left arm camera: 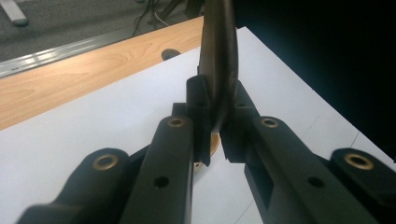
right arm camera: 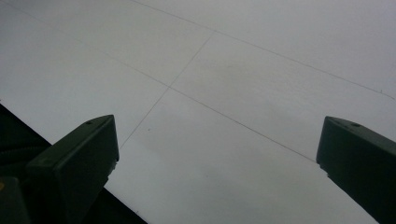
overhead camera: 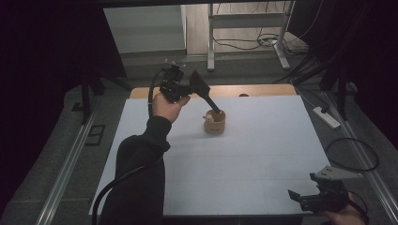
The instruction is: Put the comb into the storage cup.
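**Left gripper holds a dark utensil tilted into a small wooden cup**

The left gripper (overhead camera: 193, 88), raised over the far half of the white surface (overhead camera: 263, 154), has its jaws clamped on the flat, wide end of a black utensil (overhead camera: 204, 93), probably a spatula, though the dim light makes that uncertain. The utensil slants down to the right, its thin end inside a small round wooden cup (overhead camera: 214, 123) standing near the middle of the surface. In the left gripper view the dark blade (left arm camera: 218, 60) rises between the closed jaws.

The right gripper (overhead camera: 300, 199) rests at the near right corner, well apart from the cup, jaws spread wide with nothing between them.

Risks, as judged from here: the cup is light-looking and unheld, so a sideways pull on the slanted utensil could tip or drag it. The grip sits on the flat end, so the utensil could pivot or slip.

Counted: one surface, two grippers, one utensil, one cup; something pale inside the cup cannot be made out.
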